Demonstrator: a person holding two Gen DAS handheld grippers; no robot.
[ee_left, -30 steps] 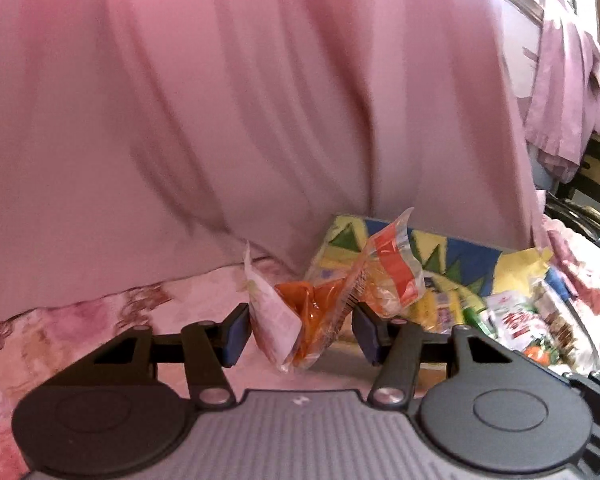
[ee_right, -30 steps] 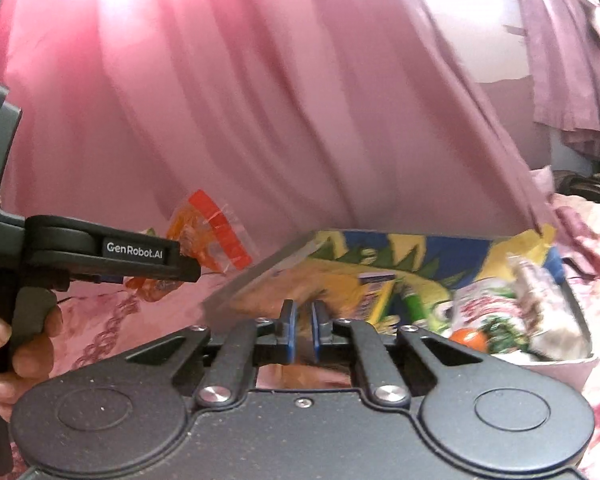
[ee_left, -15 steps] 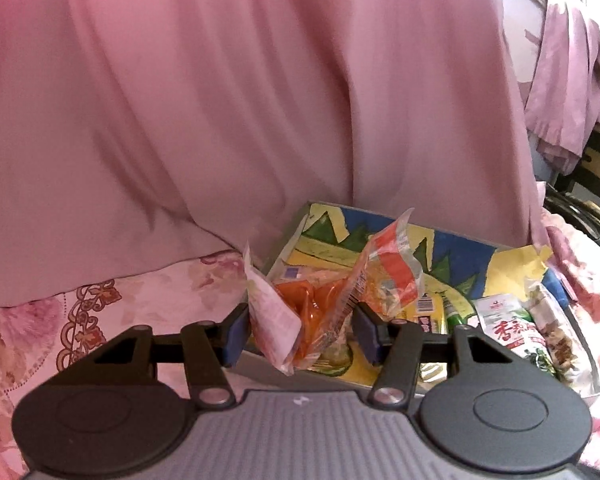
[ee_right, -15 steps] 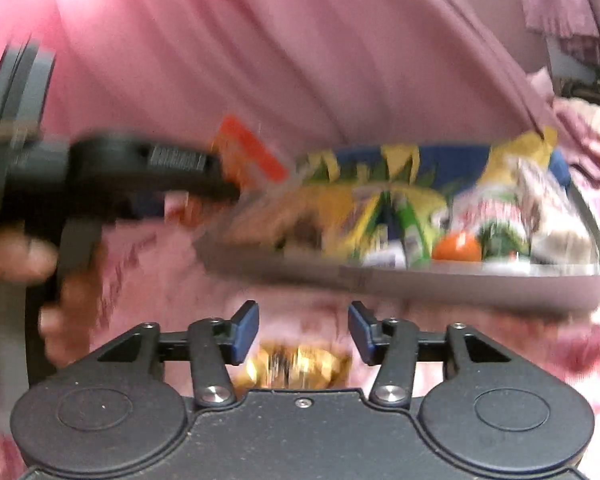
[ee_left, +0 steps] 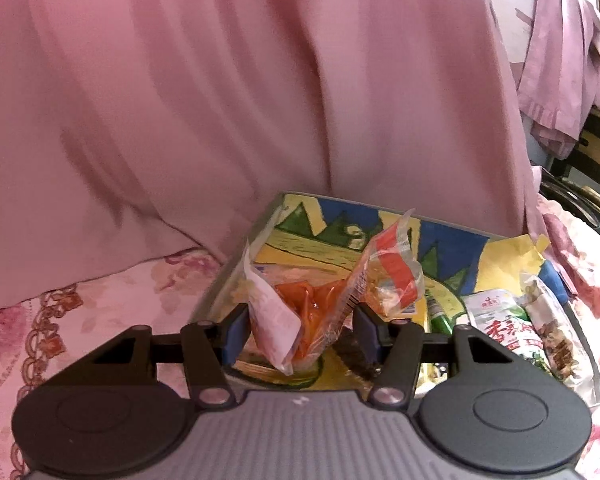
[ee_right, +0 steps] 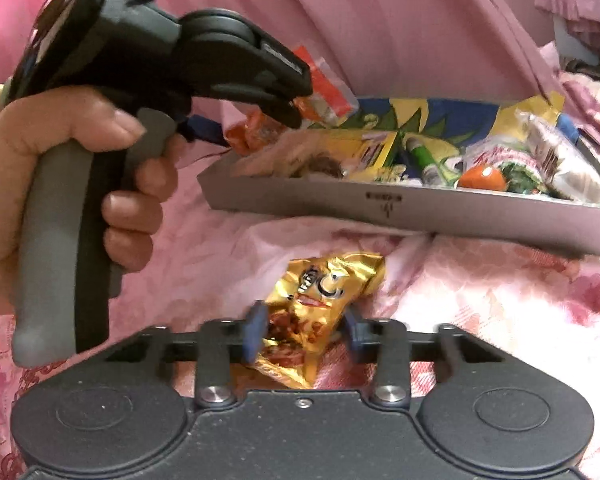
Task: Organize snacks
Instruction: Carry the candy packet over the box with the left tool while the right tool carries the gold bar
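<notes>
Left gripper (ee_left: 300, 330): I hold it clamped on a crumpled clear-and-orange plastic snack packet with a red band (ee_left: 320, 300), pads pressed into the packet's two sides. The packet hangs over the near left corner of the shallow grey tray with the blue, yellow and green painted lining (ee_right: 400, 206).

Right gripper (ee_right: 304, 334): fingers apart, straddling a gold foil snack bag with a cartoon face (ee_right: 320, 296). The bag lies on the pink floral bedspread (ee_right: 480, 292), just in front of the tray's near wall. I cannot tell whether the pads touch the foil yet; they look close on both sides but not pinched.

Key relation: the gold bag lies straight ahead of my right gripper, its long axis running away from me toward the tray, so the fingers already sit across its narrow width. The right gripper is plainly the nearer one. The tray stands beyond and above the bag.

Tray contents, as far as legible: a green-and-white printed pouch (ee_left: 508, 328), a green tube (ee_right: 420, 152), a small orange round item (ee_right: 482, 178), a clear bag of pale snacks at the right end (ee_right: 560, 160).

Hidden or unclear: the gold bag's near end is cut off behind the gripper body; the tray floor under the held packet is screened; labels are unreadable.
</notes>
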